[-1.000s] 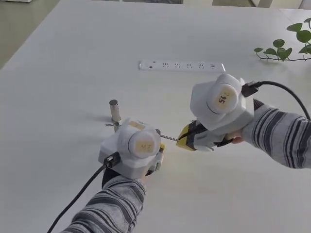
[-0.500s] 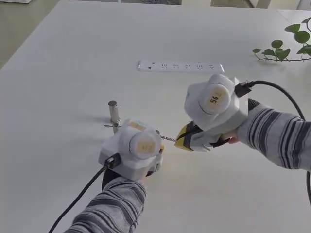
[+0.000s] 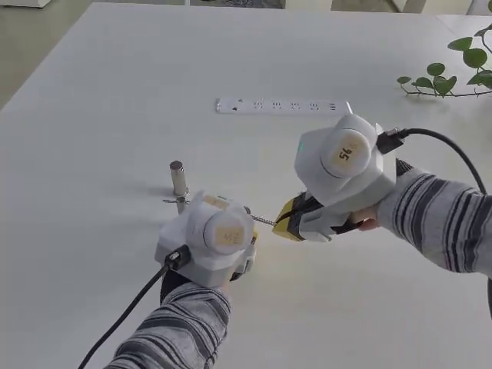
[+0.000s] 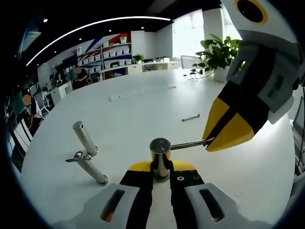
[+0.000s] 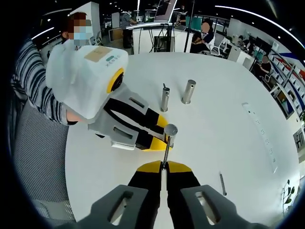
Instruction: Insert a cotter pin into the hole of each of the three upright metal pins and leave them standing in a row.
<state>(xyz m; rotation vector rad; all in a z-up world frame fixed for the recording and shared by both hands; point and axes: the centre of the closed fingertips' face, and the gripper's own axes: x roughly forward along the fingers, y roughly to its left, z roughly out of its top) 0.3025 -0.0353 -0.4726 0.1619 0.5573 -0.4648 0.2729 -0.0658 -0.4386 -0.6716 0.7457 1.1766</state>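
Observation:
My left gripper [image 4: 160,168] is shut on an upright metal pin [image 4: 160,155], low against the white table [image 3: 115,92]. My right gripper [image 5: 163,167] is shut on a thin cotter pin [image 5: 165,151], held level. The cotter pin's tip touches the side of the held metal pin [image 5: 170,130] just under its head. In the head view the right gripper [image 3: 287,224] faces the left gripper [image 3: 247,229], with the cotter pin [image 3: 265,221] bridging them. Two more metal pins stand beyond: a bare one [image 4: 85,138] and one with a cotter pin through it [image 4: 90,168].
A spare cotter pin [image 4: 190,117] lies loose on the table to the right. A white power strip [image 3: 282,105] lies farther back. A leafy plant [image 3: 453,73] sits at the table's far right edge. People sit at desks in the background.
The right gripper has edged slightly towards the left gripper with the cotter pin. The left gripper and the two standing pins have kept their places.

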